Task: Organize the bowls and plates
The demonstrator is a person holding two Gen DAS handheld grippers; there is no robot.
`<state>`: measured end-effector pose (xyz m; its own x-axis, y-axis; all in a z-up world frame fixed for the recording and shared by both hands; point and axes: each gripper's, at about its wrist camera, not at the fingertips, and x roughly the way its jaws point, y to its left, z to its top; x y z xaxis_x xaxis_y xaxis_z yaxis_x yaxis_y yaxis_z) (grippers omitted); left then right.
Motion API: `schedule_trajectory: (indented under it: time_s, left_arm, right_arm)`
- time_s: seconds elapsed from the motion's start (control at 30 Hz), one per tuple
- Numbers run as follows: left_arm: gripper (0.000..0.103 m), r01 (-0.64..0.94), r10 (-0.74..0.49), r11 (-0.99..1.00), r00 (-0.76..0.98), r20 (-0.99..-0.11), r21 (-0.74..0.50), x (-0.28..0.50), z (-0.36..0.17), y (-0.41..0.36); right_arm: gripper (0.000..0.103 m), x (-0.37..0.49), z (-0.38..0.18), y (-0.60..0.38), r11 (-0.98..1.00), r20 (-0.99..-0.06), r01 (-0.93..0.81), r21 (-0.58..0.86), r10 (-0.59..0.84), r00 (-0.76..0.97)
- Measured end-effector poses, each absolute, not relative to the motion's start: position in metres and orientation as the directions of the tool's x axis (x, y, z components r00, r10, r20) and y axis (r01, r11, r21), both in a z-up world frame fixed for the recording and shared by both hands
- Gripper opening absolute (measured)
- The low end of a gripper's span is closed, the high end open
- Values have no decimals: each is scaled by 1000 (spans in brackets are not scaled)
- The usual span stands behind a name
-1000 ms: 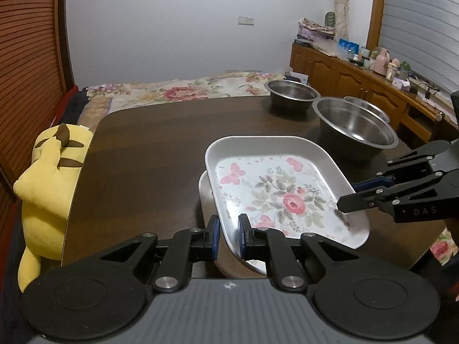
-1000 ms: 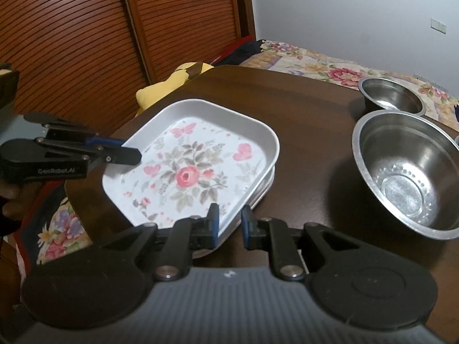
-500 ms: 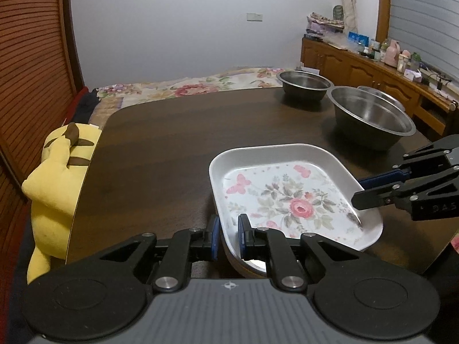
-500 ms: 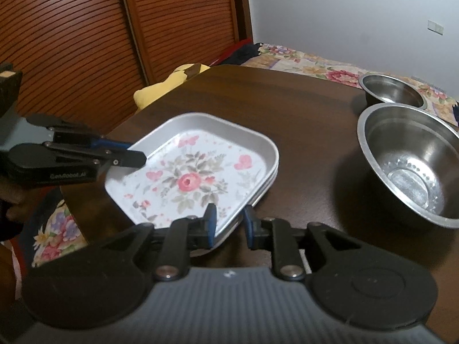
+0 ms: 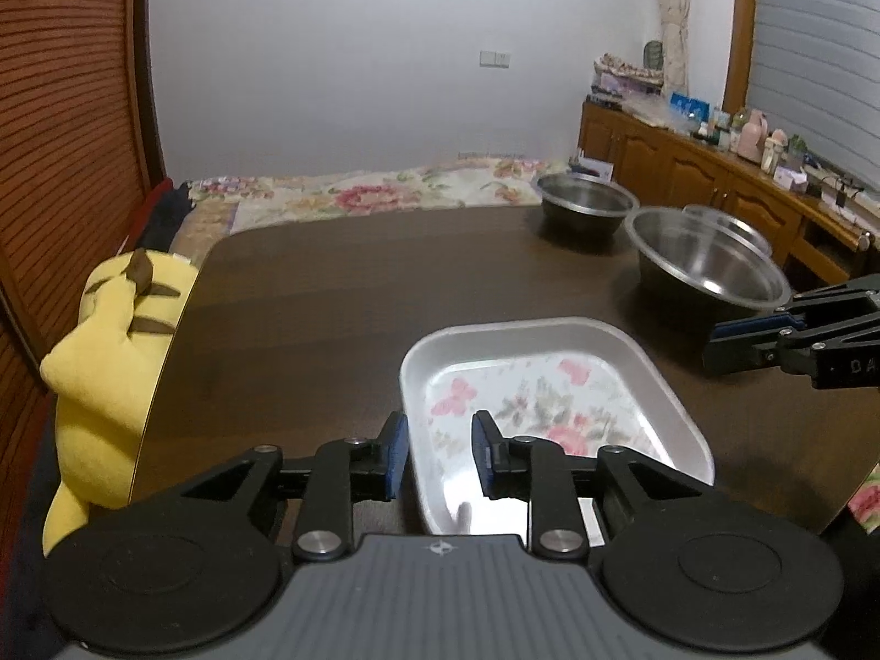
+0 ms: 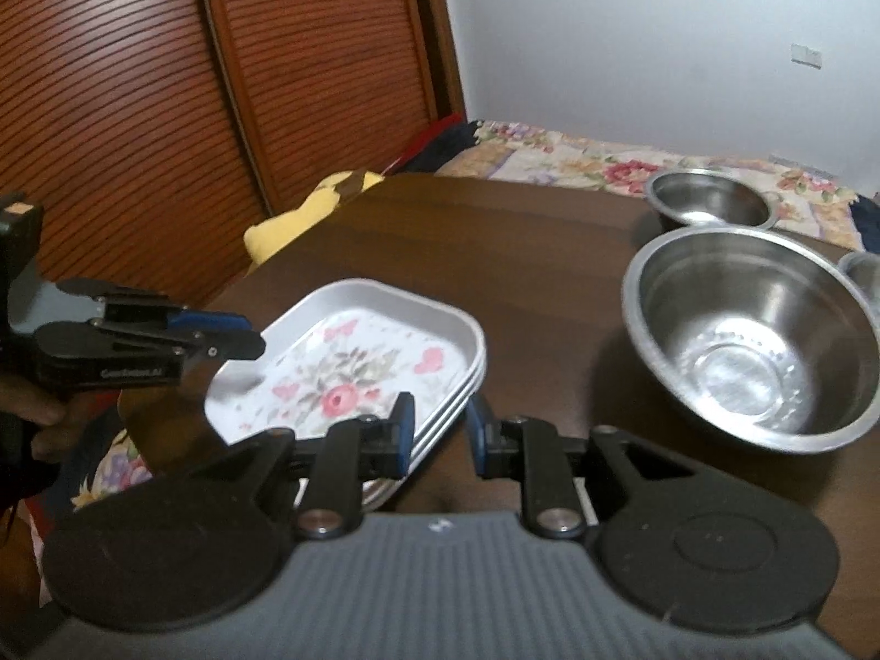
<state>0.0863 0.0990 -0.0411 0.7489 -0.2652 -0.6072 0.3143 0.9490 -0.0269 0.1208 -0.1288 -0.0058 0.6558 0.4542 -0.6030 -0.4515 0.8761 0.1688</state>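
A stack of white rectangular plates (image 5: 550,385) (image 6: 352,363) with a floral print lies flat at the near edge of the dark wooden table (image 5: 357,302). My left gripper (image 5: 438,456) (image 6: 242,336) straddles the stack's left rim; its jaws are opening and the pads do not press on it. My right gripper (image 6: 440,432) (image 5: 712,346) stands slightly open just off the stack's right corner, holding nothing. A large steel bowl (image 5: 709,269) (image 6: 753,341) sits to the right, a smaller one (image 5: 586,203) (image 6: 709,203) behind it.
A third steel bowl (image 5: 726,225) peeks out behind the large one. A yellow plush toy (image 5: 104,374) leans at the table's left edge. A floral bed (image 5: 374,198) lies beyond the table, a wooden sideboard (image 5: 715,187) on the right.
The top plate came down from a tilt to lie flat on the stack. Both grippers' jaws parted off its rim, and the right gripper drew back to the right.
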Motion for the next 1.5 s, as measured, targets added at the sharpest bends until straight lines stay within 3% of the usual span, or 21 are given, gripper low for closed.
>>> schedule_trajectory:
  time_s: [0.5,0.57,0.77,0.93,1.1,1.5]
  left_arm:
    - [37,445,-377,895,735,-564,-18,109,-21,24]
    - [43,463,-392,886,729,-561,-17,112,-21,11]
    - [44,502,-429,864,711,-557,-25,122,-24,-24]
    - [46,519,-446,855,708,-547,-26,131,-23,-45]
    - [46,523,-453,852,710,-540,-27,139,-22,-58]
    - [47,519,-455,853,694,-558,-51,165,-33,-78]
  right_arm:
    - [23,105,16,-185,916,-505,-378,136,392,769]
    - [23,103,16,-193,923,-497,-360,134,377,782]
    - [23,104,13,-219,946,-482,-295,133,322,815]
    - [28,107,6,-232,963,-470,-241,122,270,841]
    - [44,114,-2,-244,975,-463,-190,111,220,858]
    - [46,135,-24,-275,983,-482,-121,141,175,858]
